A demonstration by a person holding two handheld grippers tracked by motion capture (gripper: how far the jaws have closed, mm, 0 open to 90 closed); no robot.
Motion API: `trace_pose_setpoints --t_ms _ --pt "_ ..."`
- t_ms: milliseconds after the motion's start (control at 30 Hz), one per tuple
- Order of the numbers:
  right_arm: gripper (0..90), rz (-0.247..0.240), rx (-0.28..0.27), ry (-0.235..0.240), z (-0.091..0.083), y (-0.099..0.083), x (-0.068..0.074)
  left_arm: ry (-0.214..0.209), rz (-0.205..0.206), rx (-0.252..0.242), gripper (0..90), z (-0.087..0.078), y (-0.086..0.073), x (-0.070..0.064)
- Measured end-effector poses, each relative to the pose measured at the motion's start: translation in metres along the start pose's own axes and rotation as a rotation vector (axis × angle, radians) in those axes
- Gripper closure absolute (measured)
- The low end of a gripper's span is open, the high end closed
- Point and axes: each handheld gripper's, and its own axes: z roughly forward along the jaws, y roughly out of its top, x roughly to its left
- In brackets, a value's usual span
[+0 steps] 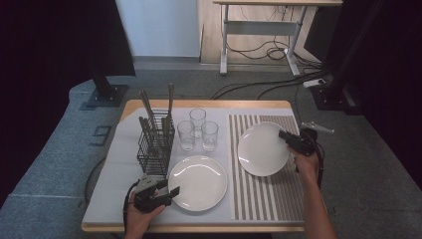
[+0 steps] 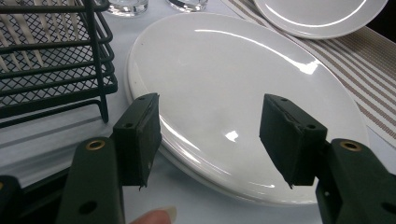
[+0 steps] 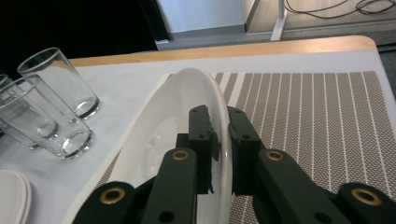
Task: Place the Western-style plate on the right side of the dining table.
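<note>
1. White plate [image 1: 260, 148] tilted up off the striped mat [image 1: 271, 199] at the right of the worktop [image 1: 209, 104], its right rim pinched in the right gripper [image 1: 290, 138].
2. Seen along the right gripper [image 3: 219, 140] from its own view: fingers [image 3: 201, 135] clenched on the plate's [image 3: 163, 135] thin edge, one on the upper face, one underneath, plate standing nearly on edge above the striped mat [image 3: 317, 116].
3. Left gripper [image 1: 168, 193] low at the near left, just beside the rim of a second white plate [image 1: 198, 181] lying flat on the pale cloth [image 1: 119, 169].
4. Left gripper [image 2: 210, 135] from its own view: fingers [image 2: 140, 135] spread wide, released, nothing between them, hovering over the near edge of the second white plate [image 2: 233, 84].
5. Three clear glasses [image 1: 198, 130] grouped behind the second plate, near the middle.
6. Black wire caddy [image 1: 155, 144] left of the glasses, cutlery handles standing upright in it.
</note>
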Motion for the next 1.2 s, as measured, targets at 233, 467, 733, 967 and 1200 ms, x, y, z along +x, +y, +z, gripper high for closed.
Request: trace_pose_setpoints --t_ms 233,467,733,967,1200 --pt "80.4 0.04 0.012 0.002 0.002 -0.007 -0.012 0.0 0.003 -0.001 38.5 0.0 0.0 -0.001" --pt "79.0 0.074 0.03 -0.003 0.006 -0.014 -0.021 0.0 0.004 0.001 38.5 0.0 0.0 -0.001" --pt "78.4 0.08 0.038 -0.008 0.008 -0.015 -0.023 0.001 0.004 0.002 38.5 0.0 0.0 -0.001" --pt "76.8 0.075 0.059 -0.025 0.011 -0.017 -0.027 0.001 0.005 0.005 38.5 0.001 0.0 -0.001" --pt "76.2 0.094 0.072 -0.02 0.014 -0.019 -0.032 -0.002 0.005 0.01 38.5 0.002 -0.001 -0.002"
